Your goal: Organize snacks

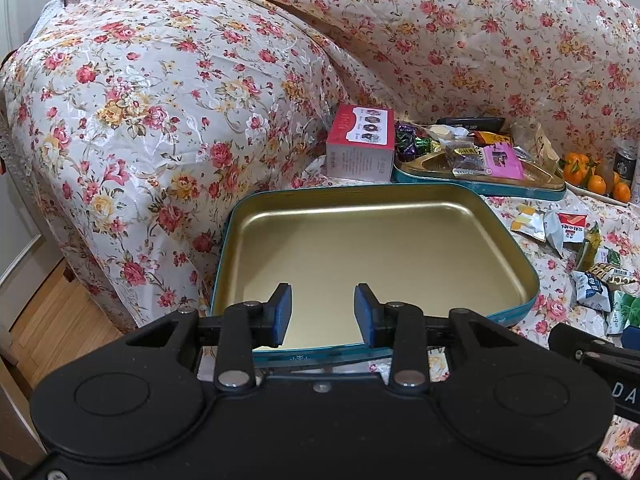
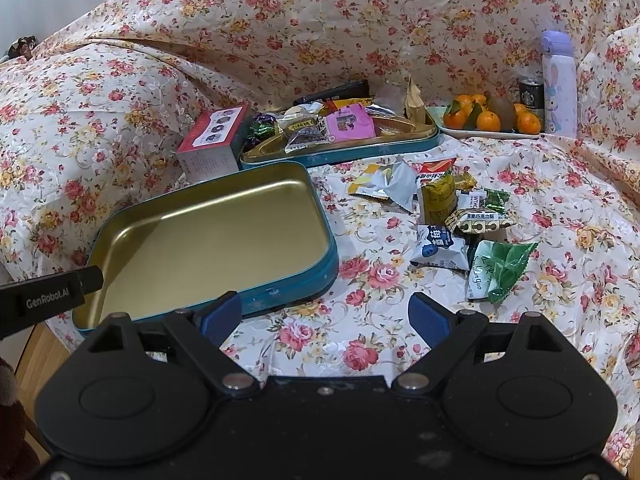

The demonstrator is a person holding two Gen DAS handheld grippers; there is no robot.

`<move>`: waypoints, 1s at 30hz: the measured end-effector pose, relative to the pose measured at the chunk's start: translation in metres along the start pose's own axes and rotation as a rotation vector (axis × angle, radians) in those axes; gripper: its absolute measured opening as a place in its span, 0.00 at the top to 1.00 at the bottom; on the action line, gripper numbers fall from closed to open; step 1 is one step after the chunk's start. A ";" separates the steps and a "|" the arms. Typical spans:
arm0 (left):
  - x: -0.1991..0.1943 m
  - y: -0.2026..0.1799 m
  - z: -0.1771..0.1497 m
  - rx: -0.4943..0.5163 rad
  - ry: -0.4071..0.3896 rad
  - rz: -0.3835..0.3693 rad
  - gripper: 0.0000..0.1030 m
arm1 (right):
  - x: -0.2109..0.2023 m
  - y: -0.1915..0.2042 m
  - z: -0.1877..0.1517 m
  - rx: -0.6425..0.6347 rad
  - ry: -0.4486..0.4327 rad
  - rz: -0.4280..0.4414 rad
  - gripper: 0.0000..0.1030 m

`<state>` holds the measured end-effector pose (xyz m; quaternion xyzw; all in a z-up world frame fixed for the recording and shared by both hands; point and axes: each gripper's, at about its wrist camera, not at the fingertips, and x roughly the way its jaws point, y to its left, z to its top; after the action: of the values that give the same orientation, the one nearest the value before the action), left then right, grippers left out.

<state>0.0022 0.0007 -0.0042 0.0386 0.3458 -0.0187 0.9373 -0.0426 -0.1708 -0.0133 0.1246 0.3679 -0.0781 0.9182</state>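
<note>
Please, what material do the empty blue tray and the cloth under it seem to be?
The empty tray looks like thin metal: glossy gold inside with soft reflections, teal painted wall, rolled rim. The floral cloth seems to be fabric, perhaps with a plastic-like coating: it shines and creases sharply, but I cannot be sure.

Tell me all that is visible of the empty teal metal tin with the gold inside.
The empty teal metal tin with the gold inside is a shallow rounded rectangle lying open side up, with nothing in it. It rests on the flowered cloth, next to the red and white box. The left gripper is above its near rim, jaws open.
</note>
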 end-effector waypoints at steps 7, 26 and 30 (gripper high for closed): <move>0.000 0.000 -0.001 0.003 0.000 -0.004 0.56 | 0.000 0.001 0.000 0.000 0.001 0.002 0.08; 0.002 -0.003 -0.002 0.031 -0.001 -0.016 0.56 | 0.001 0.003 0.003 0.003 0.008 0.016 0.08; 0.005 -0.006 -0.005 0.054 -0.002 -0.030 0.56 | 0.002 0.001 0.002 0.005 0.011 0.020 0.10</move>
<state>0.0026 -0.0046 -0.0117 0.0584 0.3447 -0.0420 0.9359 -0.0395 -0.1706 -0.0136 0.1309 0.3716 -0.0691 0.9165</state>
